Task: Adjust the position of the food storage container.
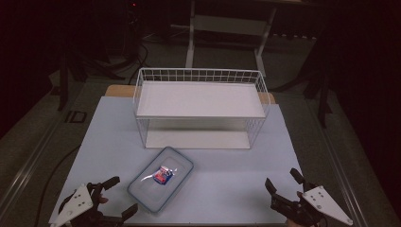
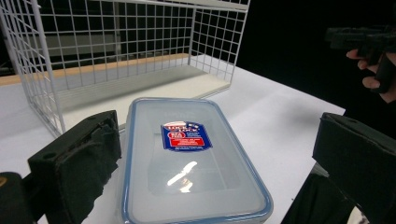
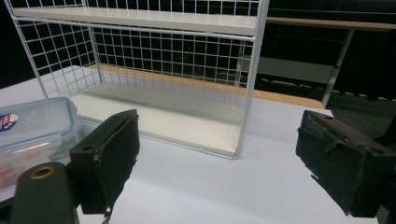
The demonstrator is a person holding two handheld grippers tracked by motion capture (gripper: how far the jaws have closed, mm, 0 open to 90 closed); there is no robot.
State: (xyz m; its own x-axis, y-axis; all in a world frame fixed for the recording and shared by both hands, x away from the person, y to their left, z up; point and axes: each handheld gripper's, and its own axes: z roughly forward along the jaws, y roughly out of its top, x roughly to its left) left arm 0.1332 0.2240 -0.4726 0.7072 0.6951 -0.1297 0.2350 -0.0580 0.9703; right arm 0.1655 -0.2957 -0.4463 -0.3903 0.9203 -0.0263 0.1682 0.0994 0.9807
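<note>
A clear plastic food box with a blue-rimmed lid [image 1: 161,183] lies on the table in front of a white wire shelf rack [image 1: 200,99]. A red and blue label [image 2: 185,136] sits on the lid [image 2: 187,158]. My left gripper [image 1: 119,195] stands open at the near left, just left of the box, jaws wide apart. My right gripper [image 1: 283,180] stands open at the near right, well apart from the box. The right gripper view has the box [image 3: 32,135] at its left edge and the rack [image 3: 154,70] ahead. The other hand's gripper [image 2: 369,44] appears far right in the left gripper view.
The rack has an upper shelf [image 1: 198,100] and a lower shelf [image 1: 197,139], both bare. The pale table top [image 1: 227,189] spreads between the grippers. Beyond the table stand dark floor, cables and a white desk frame [image 1: 227,28].
</note>
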